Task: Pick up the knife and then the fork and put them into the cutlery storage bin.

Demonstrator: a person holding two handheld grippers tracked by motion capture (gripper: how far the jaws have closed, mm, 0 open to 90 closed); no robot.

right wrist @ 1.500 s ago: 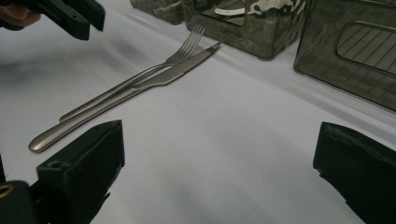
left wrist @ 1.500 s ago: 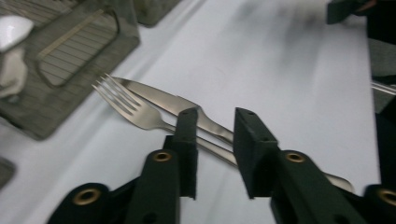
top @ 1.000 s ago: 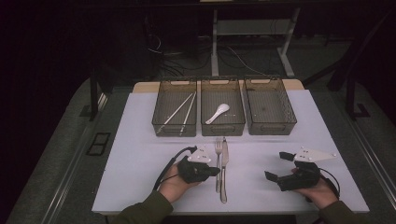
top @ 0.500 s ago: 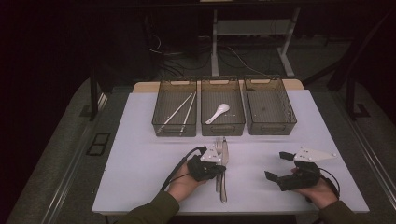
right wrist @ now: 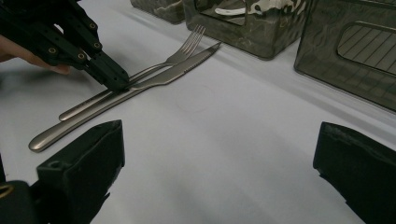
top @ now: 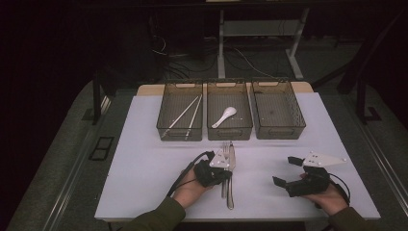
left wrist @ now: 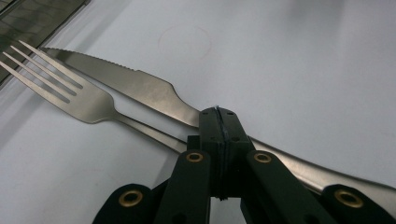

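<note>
Brushed metal knife [left wrist: 149, 91], fork [left wrist: 88, 100], matt table [left wrist: 299, 65]

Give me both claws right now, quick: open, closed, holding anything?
Left claw: closed, tips down at the fork and knife handles; a grip on either cannot be told.
Right claw: open, holding nothing.

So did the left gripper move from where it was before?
Yes. The left gripper slid right, onto the fork and knife, judged against the middle bin.
</note>
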